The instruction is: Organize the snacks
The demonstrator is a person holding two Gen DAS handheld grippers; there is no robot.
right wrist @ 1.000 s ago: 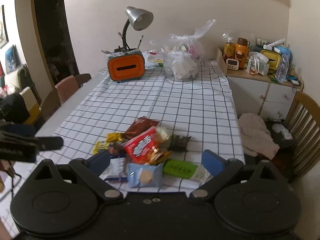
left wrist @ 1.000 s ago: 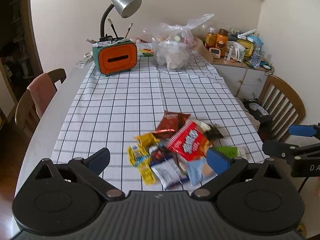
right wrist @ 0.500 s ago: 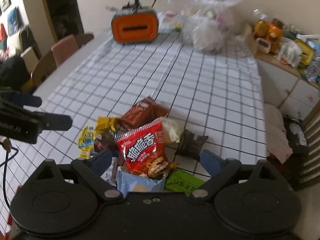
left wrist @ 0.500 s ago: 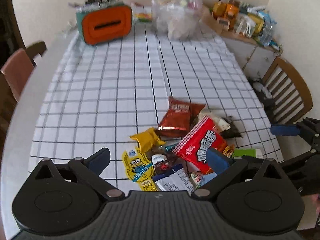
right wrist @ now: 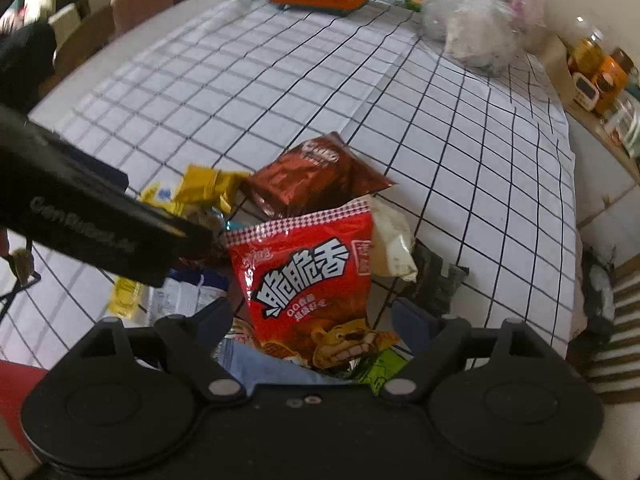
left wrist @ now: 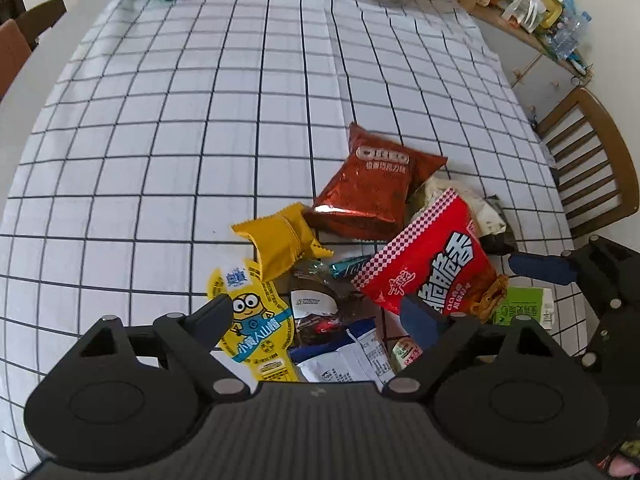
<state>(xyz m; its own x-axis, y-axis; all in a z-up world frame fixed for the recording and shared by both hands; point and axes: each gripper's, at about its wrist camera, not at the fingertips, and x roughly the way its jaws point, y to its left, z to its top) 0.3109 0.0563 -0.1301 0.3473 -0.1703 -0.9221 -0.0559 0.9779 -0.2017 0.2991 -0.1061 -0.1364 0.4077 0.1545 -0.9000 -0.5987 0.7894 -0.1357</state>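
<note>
Right wrist view: our right gripper (right wrist: 310,314) apart, jaws just been narrowing, nothing clamped | left gripper (left wrist: 316,314) likewise | red snack bag (right wrist: 308,272) atop pile, near table edge | light, crinkly, slippery: we'd pinch its sealed edge

A white, black-gridded cloth (left wrist: 224,92) covers the counter (left wrist: 38,68). A wooden slat-back chair (left wrist: 592,168) stands at its right side, brown chairs (right wrist: 132,4) at its left. A cluttered white cabinet (left wrist: 532,52) lines the pale right-hand wall (left wrist: 616,8).
</note>
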